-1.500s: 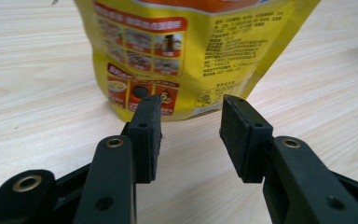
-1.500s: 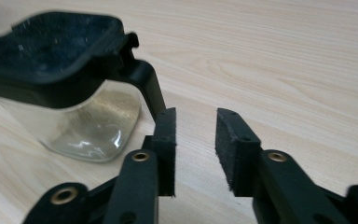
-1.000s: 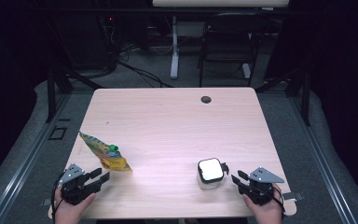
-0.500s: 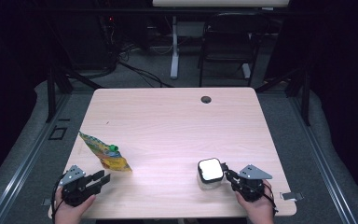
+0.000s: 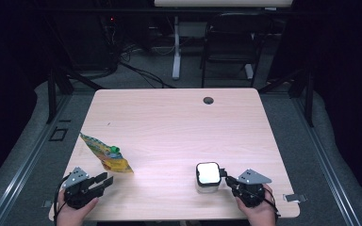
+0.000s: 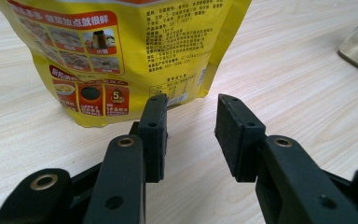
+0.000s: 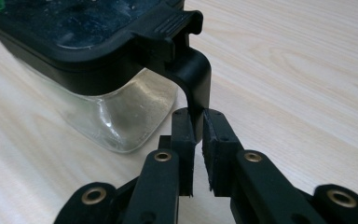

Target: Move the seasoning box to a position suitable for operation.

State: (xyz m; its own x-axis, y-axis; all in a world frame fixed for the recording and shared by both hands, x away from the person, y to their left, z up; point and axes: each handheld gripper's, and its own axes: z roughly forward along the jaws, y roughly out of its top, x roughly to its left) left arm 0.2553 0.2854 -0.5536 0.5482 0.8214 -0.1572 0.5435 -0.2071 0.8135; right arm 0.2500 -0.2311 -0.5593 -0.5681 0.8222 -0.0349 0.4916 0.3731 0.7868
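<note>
A yellow spouted pouch (image 5: 104, 153) with a green cap (image 5: 115, 150) lies flat near the table's left front. In the left gripper view its printed yellow face (image 6: 121, 51) sits just past the jaw tips. My left gripper (image 5: 104, 180) (image 6: 191, 109) is open; its jaws have just been closing a little, with nothing between them. A glass container (image 5: 208, 175) with a black-rimmed lid stands at the right front. My right gripper (image 5: 226, 179) (image 7: 196, 116) has just been closing, and its pads now pinch the lid's black latch (image 7: 193, 79). The glass wall (image 7: 121, 116) shows below the lid.
The wooden table (image 5: 179, 127) has a dark cable hole (image 5: 208, 100) near its far edge. A chair (image 5: 228, 42) and a desk leg stand beyond the table on the grey floor. Both hands rest at the near edge.
My right gripper moved left up to the container and its jaws came together on the lid's latch. The left gripper stayed put and its jaws narrowed slightly.
</note>
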